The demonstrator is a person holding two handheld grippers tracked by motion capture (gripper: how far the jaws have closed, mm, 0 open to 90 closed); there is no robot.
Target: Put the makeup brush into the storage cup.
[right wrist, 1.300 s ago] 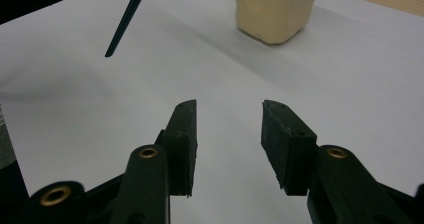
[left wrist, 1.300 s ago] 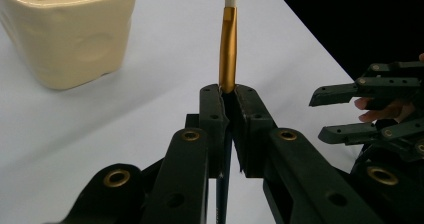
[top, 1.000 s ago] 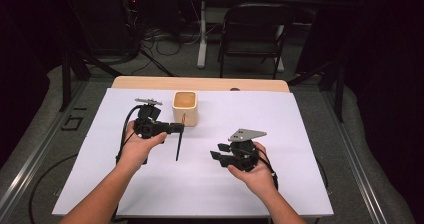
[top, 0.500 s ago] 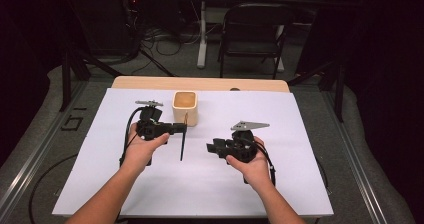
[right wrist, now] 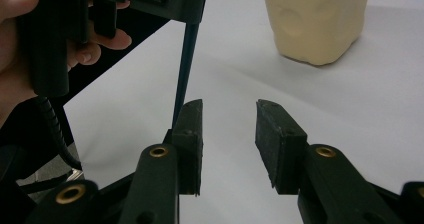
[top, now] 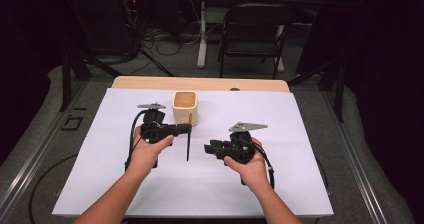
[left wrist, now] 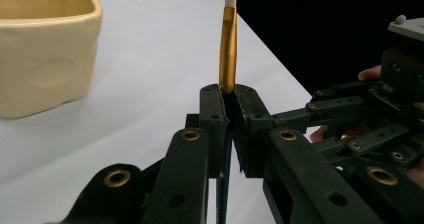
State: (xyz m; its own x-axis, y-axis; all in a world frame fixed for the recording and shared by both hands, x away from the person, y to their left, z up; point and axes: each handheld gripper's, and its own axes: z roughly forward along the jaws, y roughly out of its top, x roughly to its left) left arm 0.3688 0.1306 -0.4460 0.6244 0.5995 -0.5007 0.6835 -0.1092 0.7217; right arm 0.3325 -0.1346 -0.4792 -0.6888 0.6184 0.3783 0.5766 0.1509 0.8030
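A paintbrush [top: 188, 144] with a dark handle and a gold ferrule [left wrist: 228, 54] hangs nearly upright over the white sheet. My left gripper [top: 188, 129] is shut on it just below the ferrule, handle end pointing down. A cream square cup [top: 185, 106] stands right behind the brush. My right gripper [top: 206, 148] is open, a little right of the handle's lower end. In the right gripper view the handle [right wrist: 184, 79] passes just beyond the left jaw, outside the gap between the fingers [right wrist: 229, 129].
A white sheet [top: 300, 134] covers most of the wooden table [top: 150, 82]. A folding chair [top: 255, 29] and cables lie on the floor beyond the far edge. Both forearms come in from the near edge.
My right gripper has moved left across the sheet, toward the brush's handle. The left gripper has held the brush nearly still beside the cup.
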